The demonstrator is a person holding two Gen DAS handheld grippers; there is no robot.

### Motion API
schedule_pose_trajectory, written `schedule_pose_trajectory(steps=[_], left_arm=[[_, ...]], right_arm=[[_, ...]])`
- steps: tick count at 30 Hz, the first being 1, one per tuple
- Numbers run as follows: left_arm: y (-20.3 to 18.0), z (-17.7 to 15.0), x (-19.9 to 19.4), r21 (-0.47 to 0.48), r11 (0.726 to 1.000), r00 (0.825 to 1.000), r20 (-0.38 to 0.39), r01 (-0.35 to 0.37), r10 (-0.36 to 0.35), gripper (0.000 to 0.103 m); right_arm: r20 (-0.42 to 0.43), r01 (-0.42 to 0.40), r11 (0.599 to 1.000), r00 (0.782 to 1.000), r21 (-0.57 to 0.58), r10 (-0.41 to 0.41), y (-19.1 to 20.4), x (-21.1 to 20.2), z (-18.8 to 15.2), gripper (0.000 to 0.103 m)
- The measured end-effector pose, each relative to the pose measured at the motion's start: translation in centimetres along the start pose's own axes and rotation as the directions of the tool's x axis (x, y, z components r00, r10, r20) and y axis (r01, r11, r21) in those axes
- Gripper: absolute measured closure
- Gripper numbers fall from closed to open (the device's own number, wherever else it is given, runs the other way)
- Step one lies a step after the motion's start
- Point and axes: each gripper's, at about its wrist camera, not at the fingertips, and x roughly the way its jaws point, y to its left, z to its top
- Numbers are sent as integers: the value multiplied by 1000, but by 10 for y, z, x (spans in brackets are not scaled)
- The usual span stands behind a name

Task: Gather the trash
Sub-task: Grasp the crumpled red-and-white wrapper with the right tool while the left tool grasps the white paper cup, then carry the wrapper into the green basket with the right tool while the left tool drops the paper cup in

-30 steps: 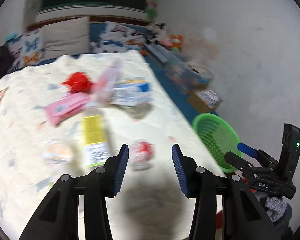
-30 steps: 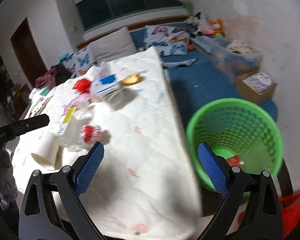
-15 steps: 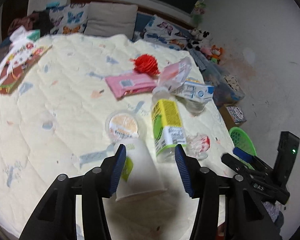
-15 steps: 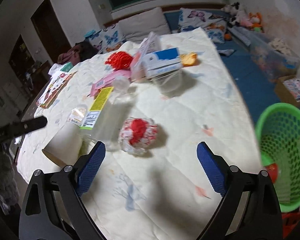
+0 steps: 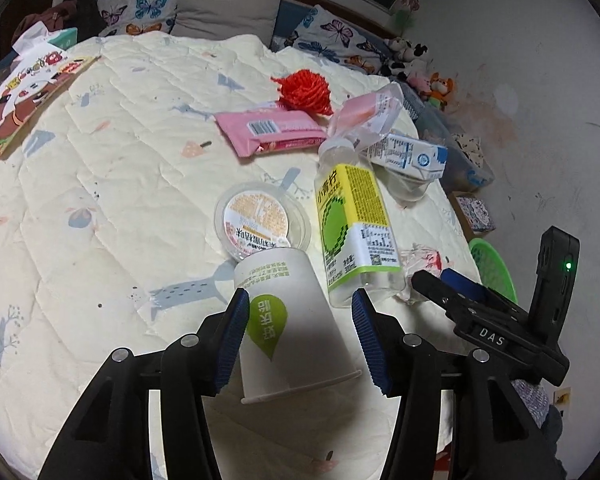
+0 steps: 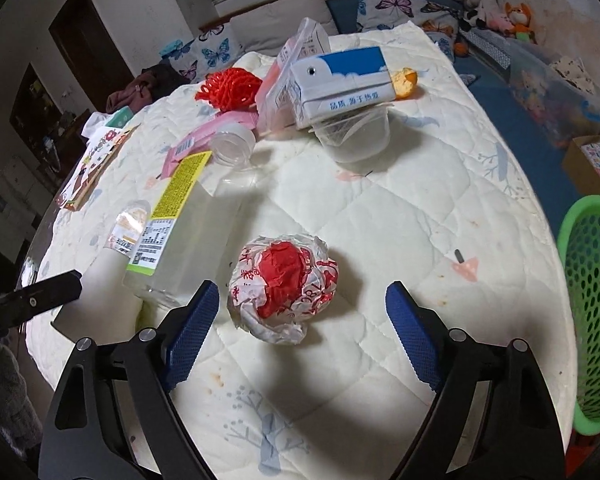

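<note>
Trash lies on a quilted bed [image 5: 100, 200]. My left gripper [image 5: 298, 336] is open, its jaws on either side of a white paper cup [image 5: 292, 320] lying on its side. My right gripper [image 6: 302, 344] is open, a crumpled red-and-white wrapper [image 6: 284, 284] just ahead between its jaws. A clear bottle with a yellow-green label [image 5: 352, 224] lies between the two; it also shows in the right wrist view [image 6: 180, 232]. The green mesh basket [image 6: 592, 300] stands off the bed's right edge.
Further back lie a round lidded cup [image 5: 260, 220], a pink packet [image 5: 268, 130], a red mesh ball [image 5: 306, 90], a blue-and-white carton [image 6: 340, 84] on a clear tub [image 6: 356, 136], and a booklet [image 5: 24, 84]. Pillows line the headboard; boxes stand on the floor at the right.
Both grippers swung left from the basket side onto the bed. The left now straddles the paper cup; the right has closed in on the crumpled wrapper.
</note>
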Motion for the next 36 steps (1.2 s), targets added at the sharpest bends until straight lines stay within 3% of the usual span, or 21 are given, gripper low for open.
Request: schedule_pose_trajectory(steps=[2, 4, 12, 20, 22, 28, 36], left_arm=[[0, 1, 1, 6, 1000, 1000, -1, -3, 3, 49], [0, 1, 2, 9, 1000, 1000, -8, 3, -3, 46], [5, 5, 6, 7, 1000, 999, -40, 6, -5, 40], [7, 0, 18, 7, 1000, 996, -87, -6, 6, 40], [5, -2, 18, 15, 1000, 996, -89, -5, 7, 48], [4, -8, 11, 3, 1000, 995, -95, 29, -28, 49], [-16, -21, -16, 62, 993, 992, -91, 98, -92, 49]], right_arm=[[-2, 3, 1000, 1000, -3, -3, 2, 3, 1, 19], [-15, -11, 1000, 1000, -2, 11, 3, 7, 2, 28], [-22, -40, 999, 999, 14, 40, 4, 12, 0, 49], [25, -50, 999, 998, 11, 50, 3, -14, -7, 50], [45, -47, 999, 998, 12, 46, 1, -24, -9, 50], [99, -38, 999, 994, 30, 35, -16, -59, -18, 50], [188, 52, 991, 979, 121, -75, -68, -112, -31, 50]])
